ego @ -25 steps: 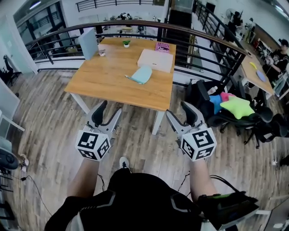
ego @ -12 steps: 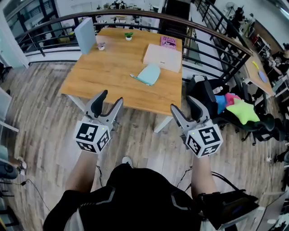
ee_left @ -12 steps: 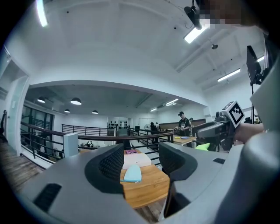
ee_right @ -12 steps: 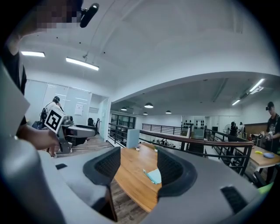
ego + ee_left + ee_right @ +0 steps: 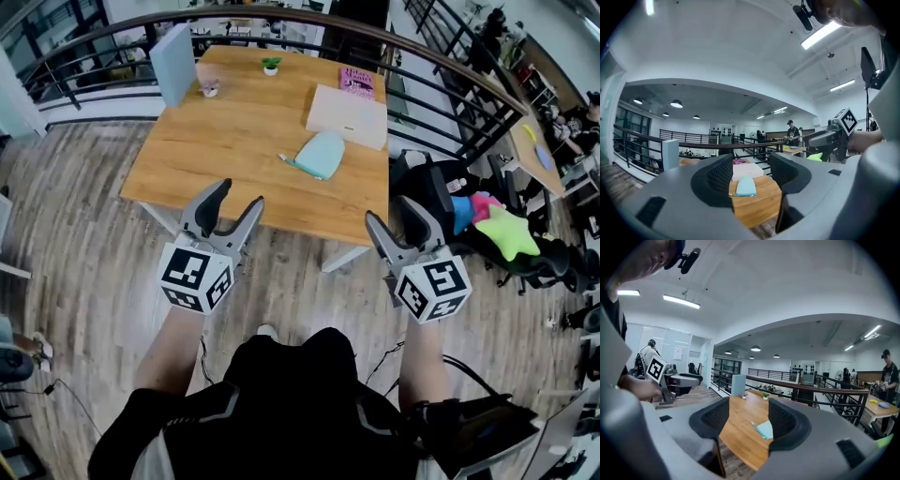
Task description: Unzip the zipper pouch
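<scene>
In the head view, the left gripper [image 5: 237, 195] and the right gripper [image 5: 392, 211] are hovering short of the light wooden table [image 5: 234, 141], both with jaws spread and empty, while the soft pale-blue fabric zipper pouch [image 5: 321, 155] is lying flat on it, well apart from both. The left gripper view is framing the pouch [image 5: 746, 186] far off between parted jaws, as is the right gripper view; looking light and limp, it is likely going to slide and bunch, so one gripper should be pinning the fabric while the other is pinching the thin pull at its end
</scene>
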`<move>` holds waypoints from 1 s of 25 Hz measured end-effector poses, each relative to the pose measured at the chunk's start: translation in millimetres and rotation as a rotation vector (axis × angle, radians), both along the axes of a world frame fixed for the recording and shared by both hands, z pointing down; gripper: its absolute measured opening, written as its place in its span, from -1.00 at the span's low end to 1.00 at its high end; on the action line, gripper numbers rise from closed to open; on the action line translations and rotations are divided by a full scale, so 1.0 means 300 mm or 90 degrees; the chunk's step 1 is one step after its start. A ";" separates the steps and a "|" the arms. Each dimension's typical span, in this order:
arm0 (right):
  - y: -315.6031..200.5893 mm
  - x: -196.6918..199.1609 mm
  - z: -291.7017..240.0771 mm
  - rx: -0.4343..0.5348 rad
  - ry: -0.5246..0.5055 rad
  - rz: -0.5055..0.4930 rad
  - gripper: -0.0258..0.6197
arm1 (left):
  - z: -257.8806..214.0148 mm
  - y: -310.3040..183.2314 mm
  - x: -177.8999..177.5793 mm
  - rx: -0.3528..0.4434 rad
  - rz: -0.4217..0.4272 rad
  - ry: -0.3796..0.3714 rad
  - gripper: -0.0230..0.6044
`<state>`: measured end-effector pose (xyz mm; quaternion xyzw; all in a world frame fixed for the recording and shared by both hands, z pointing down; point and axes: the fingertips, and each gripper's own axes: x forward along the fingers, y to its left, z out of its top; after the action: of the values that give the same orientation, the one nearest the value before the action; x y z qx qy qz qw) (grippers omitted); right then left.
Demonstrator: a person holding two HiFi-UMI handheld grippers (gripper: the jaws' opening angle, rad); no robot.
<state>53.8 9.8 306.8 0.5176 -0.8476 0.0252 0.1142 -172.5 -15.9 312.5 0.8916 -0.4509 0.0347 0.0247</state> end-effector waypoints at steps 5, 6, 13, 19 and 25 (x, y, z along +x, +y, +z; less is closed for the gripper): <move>-0.072 0.002 0.009 -0.001 0.005 0.000 -0.08 | 0.031 -0.067 -0.015 -0.008 -0.022 0.000 -0.08; -0.088 0.004 0.012 0.000 0.005 -0.002 -0.08 | 0.039 -0.080 -0.017 -0.011 -0.025 -0.002 -0.08; -0.254 0.024 0.016 0.018 -0.004 -0.039 -0.09 | 0.041 -0.200 0.030 -0.020 -0.025 -0.014 -0.08; -0.409 0.079 0.000 0.026 -0.008 -0.074 -0.09 | -0.006 -0.330 0.112 -0.012 -0.038 -0.025 -0.08; -0.565 0.149 0.018 0.018 -0.011 -0.109 -0.10 | -0.013 -0.463 0.214 -0.012 -0.053 -0.033 -0.08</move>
<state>98.5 -159.8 312.1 0.4445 -0.8900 0.0078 0.1010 -108.2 -154.9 308.6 0.8706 -0.4876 0.0606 0.0229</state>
